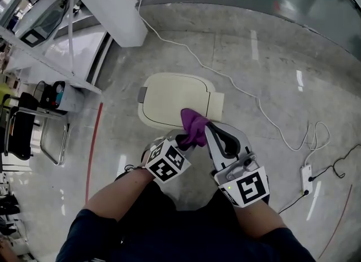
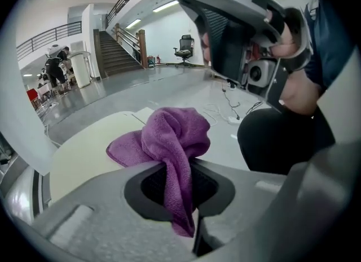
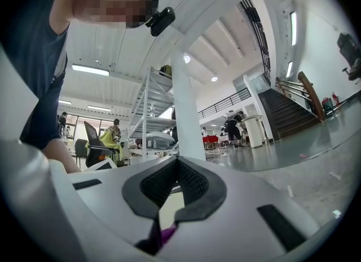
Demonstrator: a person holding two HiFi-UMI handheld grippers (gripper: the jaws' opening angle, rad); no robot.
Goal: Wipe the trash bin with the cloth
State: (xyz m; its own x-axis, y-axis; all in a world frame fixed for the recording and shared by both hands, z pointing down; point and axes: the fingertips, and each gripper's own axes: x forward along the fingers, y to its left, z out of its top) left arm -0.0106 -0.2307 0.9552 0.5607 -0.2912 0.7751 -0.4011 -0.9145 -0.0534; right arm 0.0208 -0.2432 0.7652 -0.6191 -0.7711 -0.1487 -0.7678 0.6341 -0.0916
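Left gripper view: the left gripper (image 2: 179, 184) pinches the soft, light cloth (image 2: 175, 134) by a bunched fold (likely a secure hold), the right gripper (image 3: 176, 184) closed, empty.

cloth (image 1: 194, 126): solid purple
trash bin (image 1: 169, 100): pale cream
floor (image 1: 271, 57): speckled grey
cable (image 1: 218, 74): white
floor stripe (image 1: 93, 148): red
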